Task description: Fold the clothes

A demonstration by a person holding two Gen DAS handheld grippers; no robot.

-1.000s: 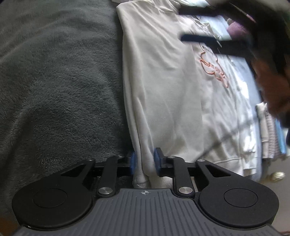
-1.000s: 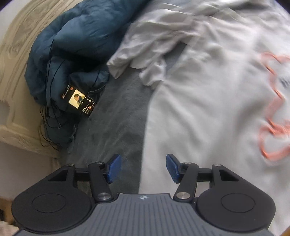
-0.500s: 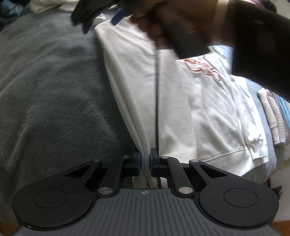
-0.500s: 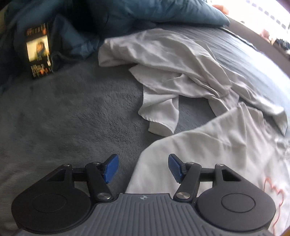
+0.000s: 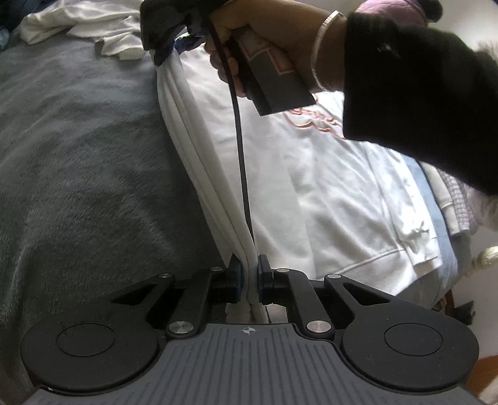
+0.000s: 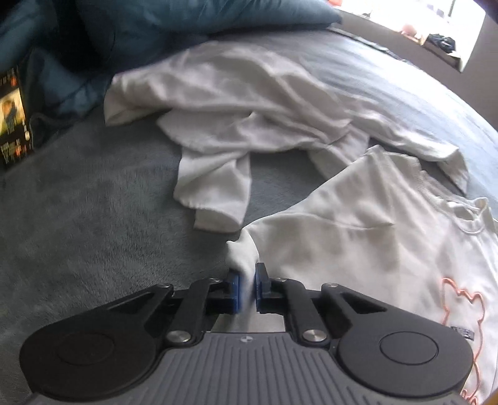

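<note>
Left gripper (image 5: pixel 248 282) pinches hoodie (image 5: pixel 326 193) side edge; left view shows hand (image 5: pixel 274 43) holding right gripper (image 6: pixel 246 286), clamped on shoulder. Right view alone: white shirt (image 6: pixel 249 106), phone (image 6: pixel 14 115).

A grey plush blanket (image 6: pixel 93 224) covers the bed. At its far side lies a dark blue duvet (image 6: pixel 162 28), bunched up. A phone (image 6: pixel 14 115) with a lit screen rests against the duvet's left end. Beyond the blanket's far right edge, a bright window (image 6: pixel 414 18) shows, with a sill holding small items too blurred to tell.
</note>
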